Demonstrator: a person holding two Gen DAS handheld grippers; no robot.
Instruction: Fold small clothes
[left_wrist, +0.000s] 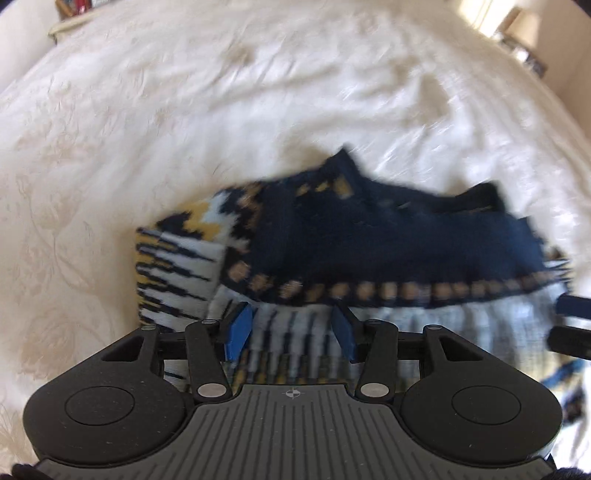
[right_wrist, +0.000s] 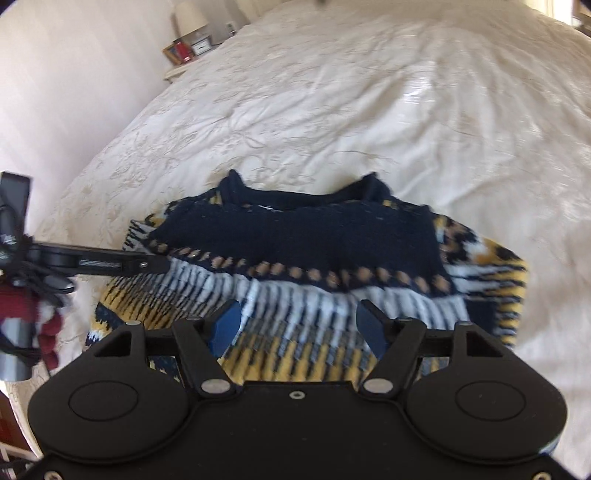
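Sweater (right_wrist: 295, 240) is lying partly folded on the bed (right_wrist: 332, 103) just ahead of and under both claws: thick, soft knit, navy top with yellow/white pattern, looking floppy, grippy and fairly light. Left claw (left_wrist: 291, 334) and right claw (right_wrist: 297, 328) are both hanging open over it, gripping nothing. Best hold is probably a doubled edge or the hem, pinching all layers.

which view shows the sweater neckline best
The right wrist view: the navy neckline of the folded sweater shows whole and fairly sharp, both corners raised. In the left wrist view the neckline is motion-blurred and skewed.
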